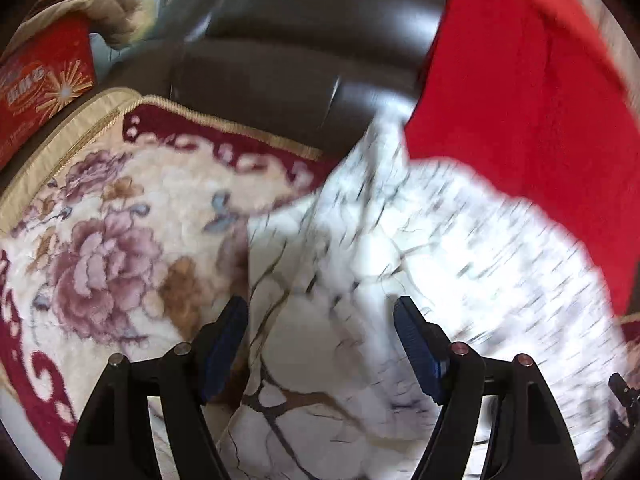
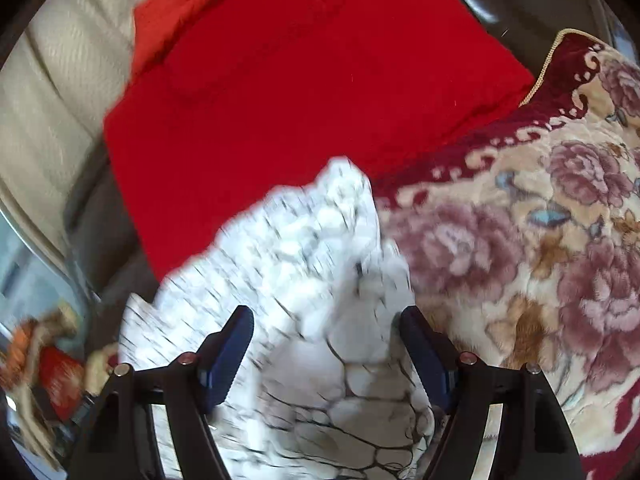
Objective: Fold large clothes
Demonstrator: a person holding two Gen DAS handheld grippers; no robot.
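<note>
One red box (image 1: 44,80), lettering unreadable

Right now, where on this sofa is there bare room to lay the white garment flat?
The floral blanket is bare from the white crackle-print garment out to its fringed edge, short of the red box. The dark sofa back behind is bare but sloped. On the other side it is crowded: the red cloth lies against the garment.

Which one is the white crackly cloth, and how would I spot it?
Find the big flowery blanket with the dark red border. Beside it lies a plain red cloth, and the white garment overlaps both. Only it is white with thin dark lines like cracked marble; neither neighbour has that pattern.
</note>
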